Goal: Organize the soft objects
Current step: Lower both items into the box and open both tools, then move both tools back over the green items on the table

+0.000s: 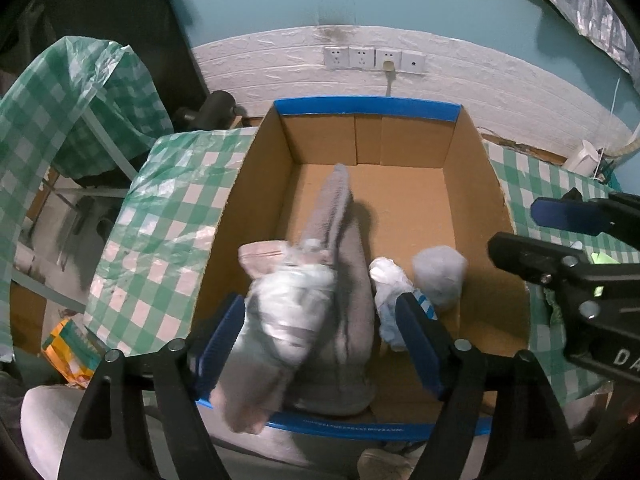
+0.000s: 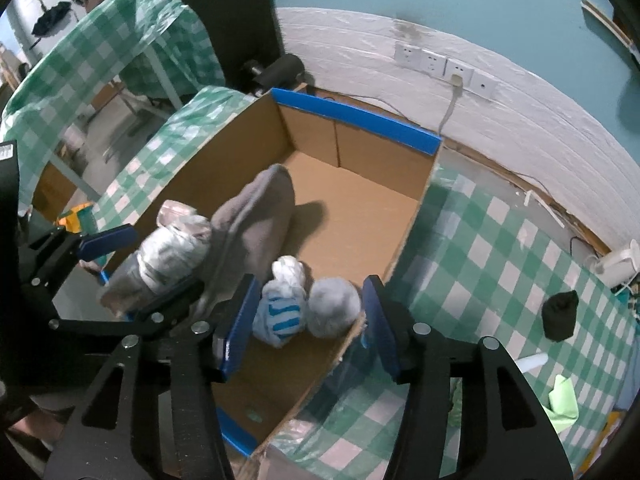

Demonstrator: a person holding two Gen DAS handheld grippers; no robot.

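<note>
A cardboard box (image 1: 368,106) with blue taped rims stands on the checked table. Inside lie a long grey cloth (image 1: 332,208), a silvery-white wrapped bundle (image 1: 292,304), a white and blue striped sock ball (image 2: 280,316) and a pale grey ball (image 2: 334,308). My left gripper (image 1: 320,344) hovers over the box's near end, open, with the blurred bundle and the grey cloth between its pads and no pad pressing on them. My right gripper (image 2: 308,324) is open above the near right corner, and the two balls lie below it. Each gripper shows in the other's view, the right gripper (image 1: 532,236) and the left gripper (image 2: 136,276).
The green checked tablecloth (image 2: 500,248) covers the table around the box. On it to the right lie a black sock (image 2: 560,316) and a light green cloth (image 2: 564,400), with a white kettle (image 2: 618,264) near the wall. Wall sockets (image 1: 372,58) are behind the box.
</note>
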